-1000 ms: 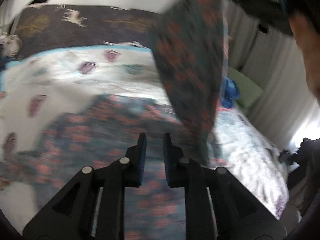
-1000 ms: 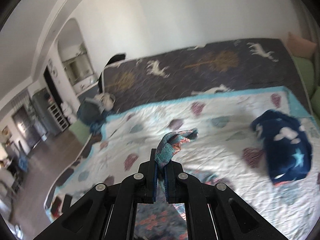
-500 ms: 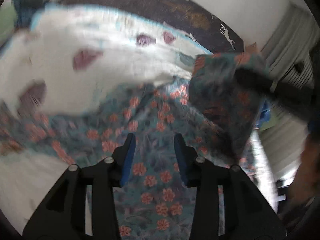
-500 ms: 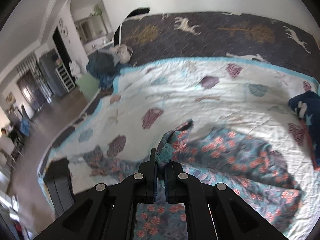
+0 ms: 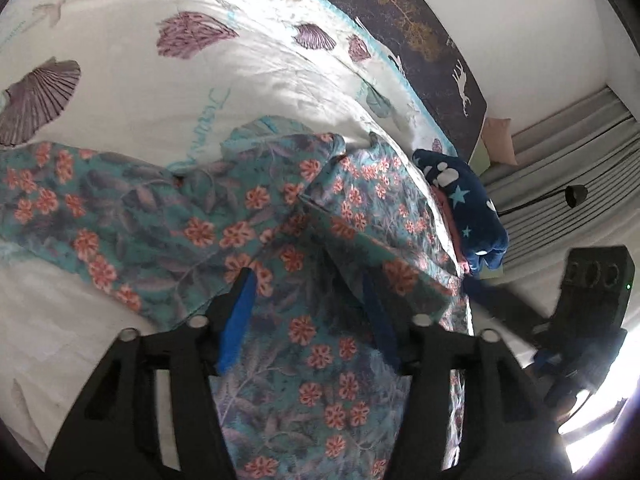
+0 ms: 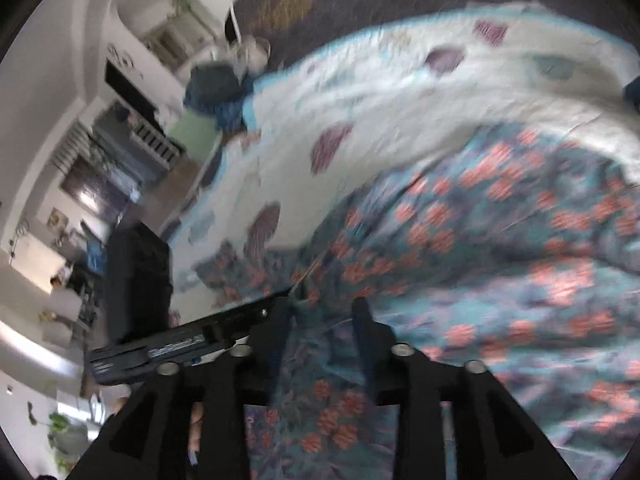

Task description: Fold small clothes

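Note:
A teal garment with orange flowers point(image 5: 248, 220) lies spread on the white shell-print quilt point(image 5: 180, 92), one part folded over itself at the right. My left gripper point(image 5: 306, 280) is open just above the garment, fingers either side of the fabric. In the right wrist view, which is blurred, the same garment point(image 6: 500, 248) covers the quilt point(image 6: 380, 112). My right gripper point(image 6: 322, 312) is open over the garment's near edge, holding nothing. The left gripper's black body point(image 6: 160, 344) shows at its left.
A dark blue star-print garment point(image 5: 464, 200) lies bunched at the quilt's right edge. A dark deer-print cover point(image 5: 420, 32) lies beyond the quilt. Grey curtains point(image 5: 560, 168) and a black lamp point(image 5: 576, 196) stand right. The bed's left edge point(image 6: 208, 184) drops to the floor.
The right gripper lowered the held garment part onto the bed and opened, letting go. The left gripper opened wider and tilted down closer to the garment.

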